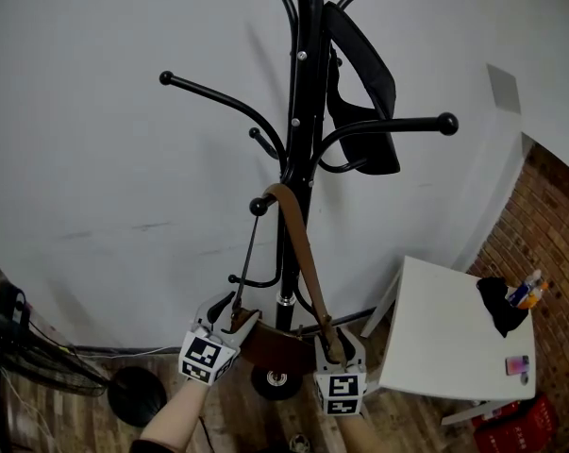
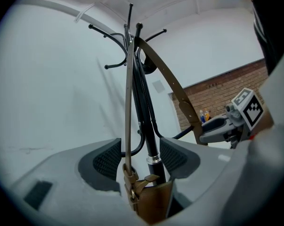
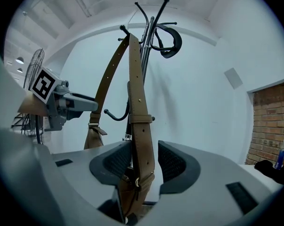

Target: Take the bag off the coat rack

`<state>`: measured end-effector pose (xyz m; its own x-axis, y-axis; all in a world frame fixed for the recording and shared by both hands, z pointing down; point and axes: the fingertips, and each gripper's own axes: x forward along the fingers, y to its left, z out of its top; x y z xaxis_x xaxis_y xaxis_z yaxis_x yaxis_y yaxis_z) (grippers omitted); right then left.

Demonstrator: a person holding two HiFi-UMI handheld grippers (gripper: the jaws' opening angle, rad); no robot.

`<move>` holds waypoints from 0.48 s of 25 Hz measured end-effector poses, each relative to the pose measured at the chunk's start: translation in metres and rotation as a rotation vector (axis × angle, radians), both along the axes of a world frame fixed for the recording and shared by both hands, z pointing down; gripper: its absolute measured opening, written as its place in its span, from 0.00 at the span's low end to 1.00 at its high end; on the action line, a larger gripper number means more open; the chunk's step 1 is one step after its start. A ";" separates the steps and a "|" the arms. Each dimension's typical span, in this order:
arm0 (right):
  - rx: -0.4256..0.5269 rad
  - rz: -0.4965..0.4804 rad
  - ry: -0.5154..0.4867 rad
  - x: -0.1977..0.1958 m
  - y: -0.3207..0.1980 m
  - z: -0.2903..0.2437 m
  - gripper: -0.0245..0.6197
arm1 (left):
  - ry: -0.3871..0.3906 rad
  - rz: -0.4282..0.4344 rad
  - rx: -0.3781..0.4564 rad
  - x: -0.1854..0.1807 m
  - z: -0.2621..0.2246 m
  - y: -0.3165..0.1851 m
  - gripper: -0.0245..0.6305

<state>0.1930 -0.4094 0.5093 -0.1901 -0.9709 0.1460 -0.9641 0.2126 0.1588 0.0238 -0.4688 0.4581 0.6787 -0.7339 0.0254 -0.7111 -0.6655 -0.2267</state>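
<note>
Flanking the bag (image 1: 275,343), your left tongs (image 1: 229,311) & right tongs (image 1: 341,340) gape open round its strap (image 1: 303,253), ungripped; bag's hanging on the coat rack (image 1: 298,159), so grip & lift-off remain.

A brown leather bag (image 1: 270,344) hangs low against the black coat rack (image 1: 301,83), in front of its pole and just above its base. The bag's long strap (image 1: 305,253) rises taut from both ends and loops over the rack's knob-tipped lower hook (image 1: 259,206).
</note>
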 end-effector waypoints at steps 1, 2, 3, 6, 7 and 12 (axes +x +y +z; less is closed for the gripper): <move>0.004 -0.003 0.005 0.000 -0.001 -0.001 0.28 | 0.000 -0.004 0.003 0.002 -0.002 -0.001 0.42; 0.007 -0.006 0.009 -0.001 -0.001 -0.002 0.28 | -0.005 -0.009 0.010 0.003 -0.004 -0.003 0.41; 0.009 -0.008 0.015 -0.001 -0.002 -0.002 0.28 | -0.013 -0.014 0.018 0.003 -0.004 -0.004 0.40; 0.012 -0.012 0.035 -0.003 -0.004 -0.001 0.27 | -0.023 -0.032 0.022 0.003 -0.003 -0.008 0.37; 0.013 -0.011 0.041 -0.003 -0.005 -0.001 0.27 | -0.020 -0.037 0.019 0.003 -0.004 -0.009 0.37; 0.024 0.008 0.068 -0.002 -0.007 -0.002 0.25 | -0.016 -0.056 0.008 0.003 -0.003 -0.013 0.28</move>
